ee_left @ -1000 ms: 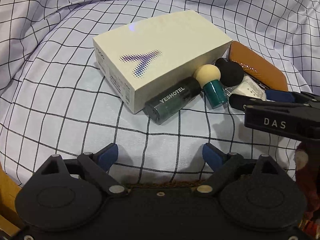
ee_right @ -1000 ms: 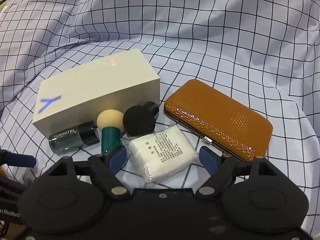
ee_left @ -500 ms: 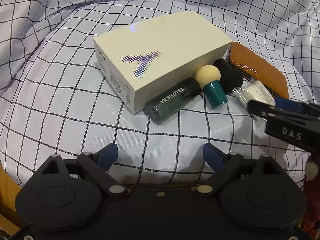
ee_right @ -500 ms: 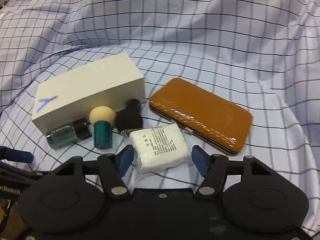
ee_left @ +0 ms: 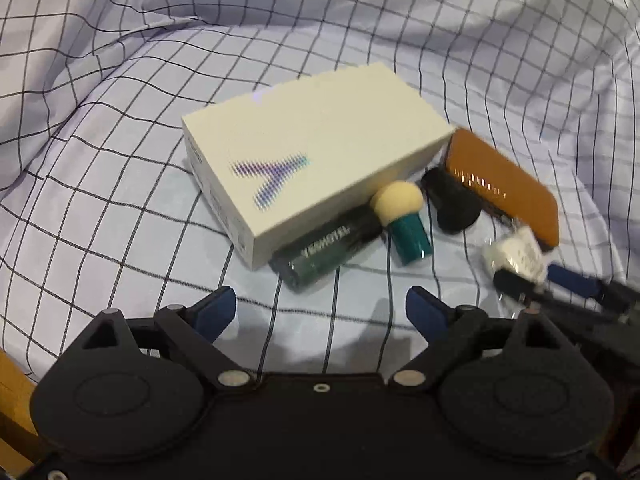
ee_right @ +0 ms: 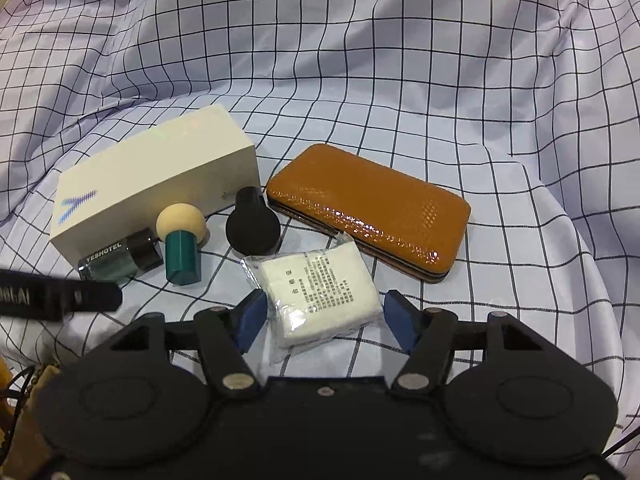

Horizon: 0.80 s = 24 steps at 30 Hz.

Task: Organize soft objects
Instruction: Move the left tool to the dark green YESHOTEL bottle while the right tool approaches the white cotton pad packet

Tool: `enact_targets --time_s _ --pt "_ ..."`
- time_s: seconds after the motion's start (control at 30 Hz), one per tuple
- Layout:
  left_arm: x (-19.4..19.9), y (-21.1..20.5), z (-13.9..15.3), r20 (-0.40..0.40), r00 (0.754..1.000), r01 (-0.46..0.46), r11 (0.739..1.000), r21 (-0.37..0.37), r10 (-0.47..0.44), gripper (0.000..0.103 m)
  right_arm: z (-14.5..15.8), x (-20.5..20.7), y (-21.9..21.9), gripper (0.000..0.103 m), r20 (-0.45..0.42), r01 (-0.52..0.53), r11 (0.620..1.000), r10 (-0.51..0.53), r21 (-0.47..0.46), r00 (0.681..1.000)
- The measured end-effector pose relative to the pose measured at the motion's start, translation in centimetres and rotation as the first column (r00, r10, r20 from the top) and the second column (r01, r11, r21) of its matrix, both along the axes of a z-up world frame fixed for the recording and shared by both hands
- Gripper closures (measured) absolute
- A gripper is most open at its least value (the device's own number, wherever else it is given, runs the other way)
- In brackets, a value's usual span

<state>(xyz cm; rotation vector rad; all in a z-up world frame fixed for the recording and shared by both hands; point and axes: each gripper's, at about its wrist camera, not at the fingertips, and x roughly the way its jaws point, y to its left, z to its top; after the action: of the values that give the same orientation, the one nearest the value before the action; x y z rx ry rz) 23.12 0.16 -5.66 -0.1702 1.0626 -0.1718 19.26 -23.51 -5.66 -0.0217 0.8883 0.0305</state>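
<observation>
The right gripper [ee_right: 322, 318] is straddling the white wipe packet [ee_right: 320, 286] with spread fingers, beside the brown case [ee_right: 370, 210]. "YESHOTEL" is showing on the green bottle [ee_right: 116, 262]. The left gripper [ee_left: 320, 312] is hovering with fingers apart; only its view shows the box [ee_left: 312, 152] logo fully.

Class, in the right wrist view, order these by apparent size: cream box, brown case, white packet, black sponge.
1. cream box and brown case: alike, unranked
2. white packet, though nearest the camera
3. black sponge

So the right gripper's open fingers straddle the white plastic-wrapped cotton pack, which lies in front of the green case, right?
Nearly: the case is glossy orange-brown, not green. The right wrist view shows the right gripper open around the white plastic-wrapped cotton pack.
</observation>
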Motion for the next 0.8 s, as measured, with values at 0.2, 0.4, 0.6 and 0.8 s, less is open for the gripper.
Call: enact_targets --time_s 0.2,0.4,0.6,0.8 --pt "0.7 0.3 0.6 0.008 0.984 -0.178 0.982 -0.063 0.179 0.014 -0.2 -0.3 0.8 0.038 0.026 -0.009 0.999 0.01 -0.048 1.0" --pt "1.7 -0.9 0.6 0.009 0.971 -0.24 0.97 -0.035 0.241 0.014 -0.5 -0.4 0.9 0.038 0.031 -0.01 0.998 0.012 -0.063 0.999" --pt "2.2 -1.6 0.4 0.003 0.968 -0.25 0.968 -0.011 0.25 0.014 -1.1 -0.1 0.8 0.033 0.007 -0.003 0.998 0.003 -0.069 1.0" --pt "2.5 -1.8 -0.1 -0.005 0.953 -0.301 0.953 0.008 0.302 0.014 -1.3 0.0 0.2 0.027 -0.012 0.017 0.999 -0.017 -0.031 1.0"
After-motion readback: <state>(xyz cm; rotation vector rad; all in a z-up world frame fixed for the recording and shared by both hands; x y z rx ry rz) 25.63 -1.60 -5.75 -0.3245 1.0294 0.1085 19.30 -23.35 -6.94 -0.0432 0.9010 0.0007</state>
